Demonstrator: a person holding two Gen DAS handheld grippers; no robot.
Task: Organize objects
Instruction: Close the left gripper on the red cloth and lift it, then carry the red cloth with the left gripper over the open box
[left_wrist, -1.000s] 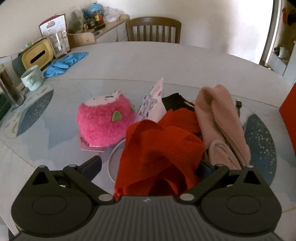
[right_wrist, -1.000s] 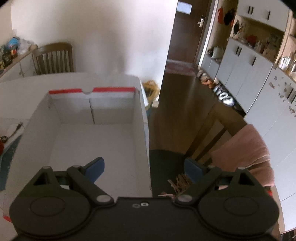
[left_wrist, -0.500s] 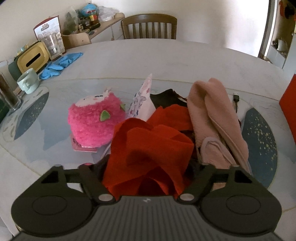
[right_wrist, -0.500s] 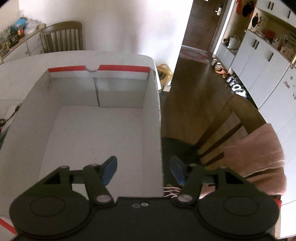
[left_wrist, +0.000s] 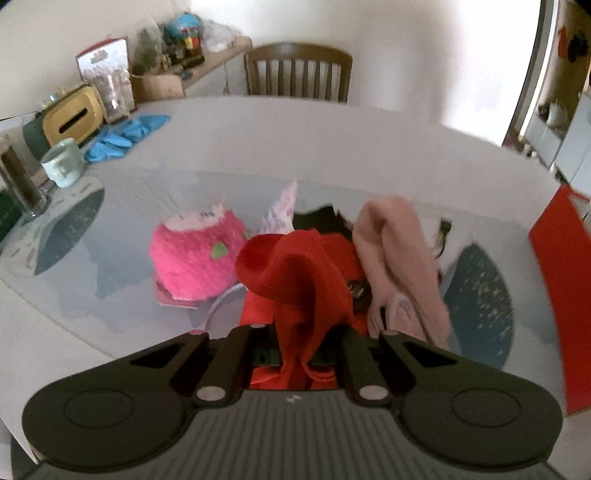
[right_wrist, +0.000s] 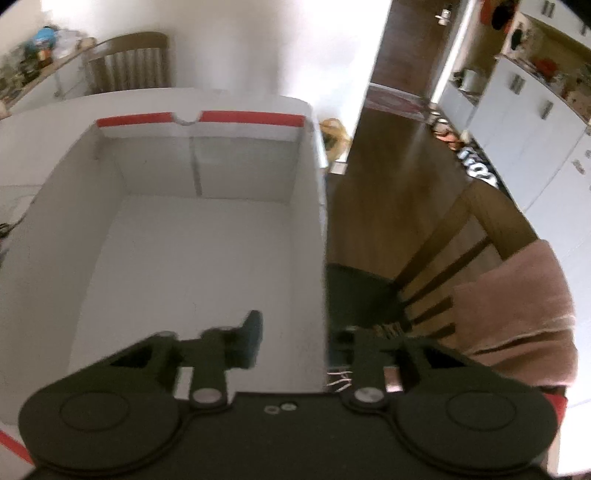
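Note:
My left gripper (left_wrist: 301, 350) is shut on a red cloth (left_wrist: 295, 269) and holds a fold of it up off the pile on the round table (left_wrist: 332, 147). Beside the cloth lie a pink plush toy (left_wrist: 195, 258), a pale pink fleece garment (left_wrist: 399, 266), a patterned card (left_wrist: 280, 210) and something black (left_wrist: 317, 218). In the right wrist view an empty white box with red trim (right_wrist: 310, 221) fills the left half. My right gripper (right_wrist: 299, 328) straddles the box's right wall. Its jaws are closing, and the inner finger (right_wrist: 253, 332) stands apart from the wall.
A mug (left_wrist: 61, 166), blue gloves (left_wrist: 122, 133), a yellow tissue box (left_wrist: 72, 120) and a tall jar (left_wrist: 18, 181) sit at the table's far left. A wooden chair (left_wrist: 297, 72) stands behind the table. Another chair carrying a pink towel (right_wrist: 517, 306) stands right of the box.
The left jaws closed on the red cloth and raised it. The right jaws narrowed around the box's right wall as that gripper came down over the box.

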